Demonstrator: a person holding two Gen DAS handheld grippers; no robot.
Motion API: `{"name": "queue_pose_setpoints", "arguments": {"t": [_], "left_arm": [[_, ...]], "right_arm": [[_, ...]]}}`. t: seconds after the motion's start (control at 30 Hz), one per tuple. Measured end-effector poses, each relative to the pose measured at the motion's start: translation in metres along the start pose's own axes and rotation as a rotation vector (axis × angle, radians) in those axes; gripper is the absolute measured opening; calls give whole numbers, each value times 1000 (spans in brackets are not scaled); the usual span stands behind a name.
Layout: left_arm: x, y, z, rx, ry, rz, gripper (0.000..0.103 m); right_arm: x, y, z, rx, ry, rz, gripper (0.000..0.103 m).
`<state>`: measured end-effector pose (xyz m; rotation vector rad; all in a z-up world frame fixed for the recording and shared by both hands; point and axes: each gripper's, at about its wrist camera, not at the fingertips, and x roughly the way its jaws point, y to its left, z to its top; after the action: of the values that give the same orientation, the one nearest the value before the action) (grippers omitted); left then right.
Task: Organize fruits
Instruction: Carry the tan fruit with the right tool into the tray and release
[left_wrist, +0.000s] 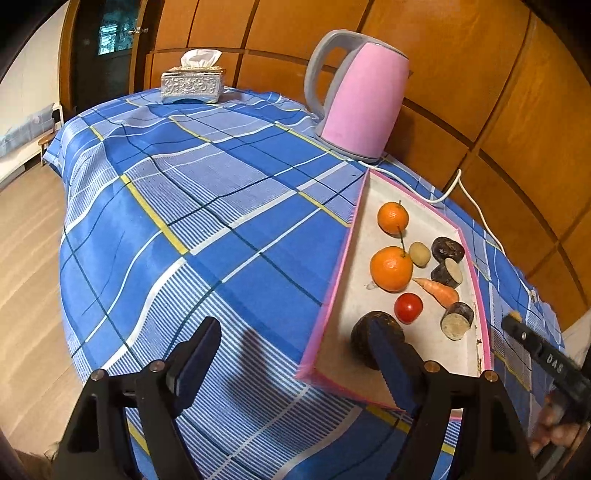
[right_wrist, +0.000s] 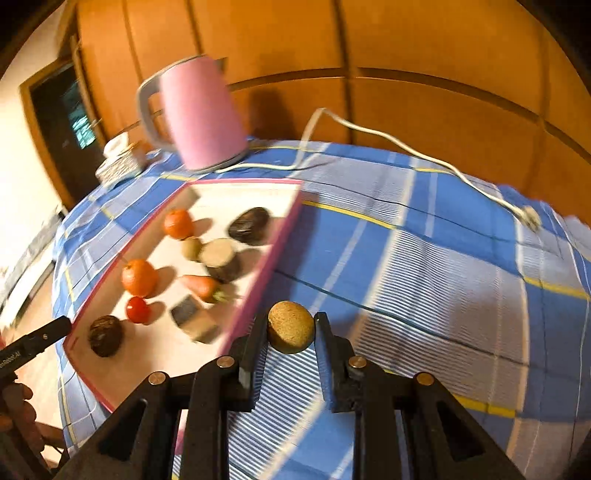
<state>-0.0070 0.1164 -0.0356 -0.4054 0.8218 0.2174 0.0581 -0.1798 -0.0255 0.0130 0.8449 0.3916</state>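
Observation:
A pink-rimmed tray (left_wrist: 332, 280) lies on the blue checked tablecloth. It holds two oranges (left_wrist: 392, 218) (left_wrist: 390, 268), a red tomato (left_wrist: 407, 308), a carrot (left_wrist: 437, 290), a small yellowish fruit (left_wrist: 419, 254), cut dark pieces (left_wrist: 457, 320) and a dark round fruit (left_wrist: 364, 332). My left gripper (left_wrist: 295, 350) is open over the tray's near left corner; its right finger partly hides the dark round fruit. Right of the tray (right_wrist: 273, 251), my right gripper (right_wrist: 290, 325) is shut on a round brown fruit (right_wrist: 290, 326), held above the cloth.
A pink kettle (left_wrist: 360, 99) stands behind the tray, its white cord (right_wrist: 406, 147) trailing across the cloth to the right. A tissue box (left_wrist: 192, 85) sits at the far table edge. Wooden wall panels rise behind; the floor drops off at left.

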Motion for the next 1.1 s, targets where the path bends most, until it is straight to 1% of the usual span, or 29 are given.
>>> {"name": "queue_pose_setpoints", "arguments": {"t": [0.2,0.33,0.43,0.53,0.6,0.67,0.8,0.87,1.1], "left_arm": [[0,6,0,-17,3,17,82],[0,8,-1,-16,2,24,82],[0,9,-1,-18,2,23,82],[1,12,-2,-25,7,27,82],[1,12,-2,-25,6,30,82],[0,13,-2,-27,5,32,82],[0,13,-2,-27,4,29,82],[0,12,-2,-24,4,25,82],[-1,11,-3,-20,4,20,83]], "right_arm": [[14,32,30,-107,14,56,24],[31,55,47,-190,37,69,24],[49,66,53,-219,74,71,24],[65,79,55,-248,107,91,25],[73,83,54,-259,118,64,25],[78,84,54,-253,117,69,30],[77,84,53,-235,105,74,32],[74,83,52,-226,96,74,40],[56,72,47,-157,47,69,40]]}}
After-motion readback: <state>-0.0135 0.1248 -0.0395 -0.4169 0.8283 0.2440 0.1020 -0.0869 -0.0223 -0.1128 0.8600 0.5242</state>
